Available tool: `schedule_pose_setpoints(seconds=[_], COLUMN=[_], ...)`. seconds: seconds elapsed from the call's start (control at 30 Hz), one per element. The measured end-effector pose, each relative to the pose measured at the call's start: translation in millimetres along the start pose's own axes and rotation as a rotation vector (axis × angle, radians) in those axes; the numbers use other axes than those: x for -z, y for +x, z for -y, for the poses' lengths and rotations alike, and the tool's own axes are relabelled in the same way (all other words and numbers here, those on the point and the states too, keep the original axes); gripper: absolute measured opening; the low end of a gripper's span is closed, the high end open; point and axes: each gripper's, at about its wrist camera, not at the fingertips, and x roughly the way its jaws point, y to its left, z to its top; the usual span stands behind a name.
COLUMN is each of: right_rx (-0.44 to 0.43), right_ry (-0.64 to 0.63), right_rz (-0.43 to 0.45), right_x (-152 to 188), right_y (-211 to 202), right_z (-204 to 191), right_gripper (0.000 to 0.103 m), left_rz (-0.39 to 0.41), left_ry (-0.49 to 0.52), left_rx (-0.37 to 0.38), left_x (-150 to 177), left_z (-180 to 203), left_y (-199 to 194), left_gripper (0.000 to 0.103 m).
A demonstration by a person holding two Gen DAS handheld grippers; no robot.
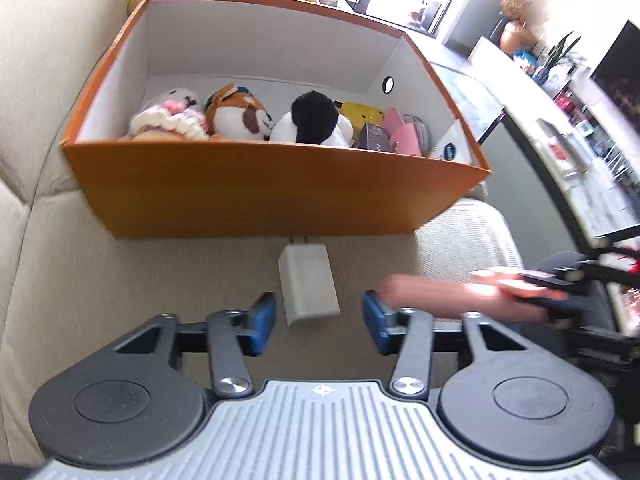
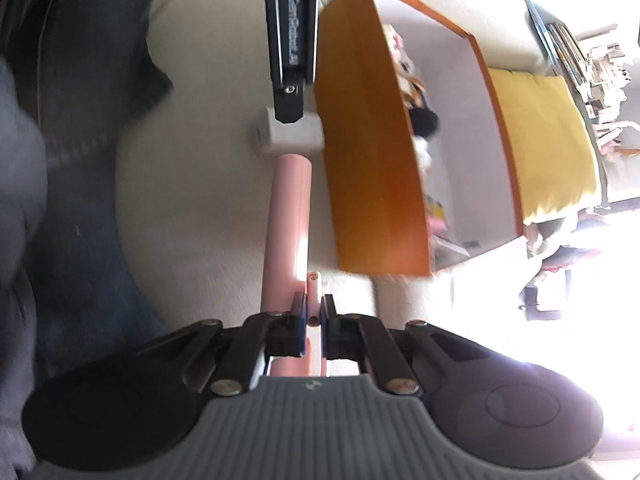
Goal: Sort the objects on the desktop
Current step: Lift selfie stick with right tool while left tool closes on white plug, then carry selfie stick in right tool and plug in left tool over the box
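A white charger [image 1: 308, 286], judged light, stiff and smooth, is seen lying on the sofa [image 1: 80, 280] just before the orange box [image 1: 276, 196], best taken across its flat sides, between the wide-open left tongs [image 1: 319, 322], while the right tongs [image 2: 313, 322] are clamped on a thin pink object [image 2: 314, 292].

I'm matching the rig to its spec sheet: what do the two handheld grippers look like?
Both look alike. The left gripper has blue pads on black fingers, black linkage bars with silver pivot bolts, two round black discs and a grey ribbed housing bearing a small white emblem. The right gripper shows the same parts. White lettering, too blurred to read, runs along the left gripper's black side in the right wrist view.
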Motion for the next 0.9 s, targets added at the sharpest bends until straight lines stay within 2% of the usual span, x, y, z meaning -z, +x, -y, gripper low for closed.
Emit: schedule_pose_setpoints(seconds=[0.33, 0.4, 0.5, 0.63, 0.73, 0.9], right_rx=[0.109, 0.148, 0.209, 0.272, 0.310, 0.364], right_ry=[-0.052, -0.057, -0.062, -0.080, -0.102, -0.147], right_rz=[-0.147, -0.166, -0.174, -0.161, -0.139, -0.087], right_x=[43, 51, 54, 57, 51, 13], right_y=[-2, -2, 3, 4, 4, 9], right_z=[25, 34, 52, 75, 90, 105], right_gripper=[0.006, 0.006, 0.006, 0.006, 0.006, 0.006], left_rz=[-0.115, -0.131, -0.128, -0.115, -0.093, -0.018], left_ry=[-0.004, -0.004, -0.001, -0.003, -0.003, 0.016], left_rx=[-0.104, -0.112, -0.125, -0.115, -0.068, 0.001], left_x=[-18, -17, -15, -13, -9, -14], left_z=[12, 12, 10, 9, 9, 17], left_y=[55, 62, 67, 60, 42, -5], left_gripper=[0.057, 0.044, 0.040, 0.039, 0.039, 0.039])
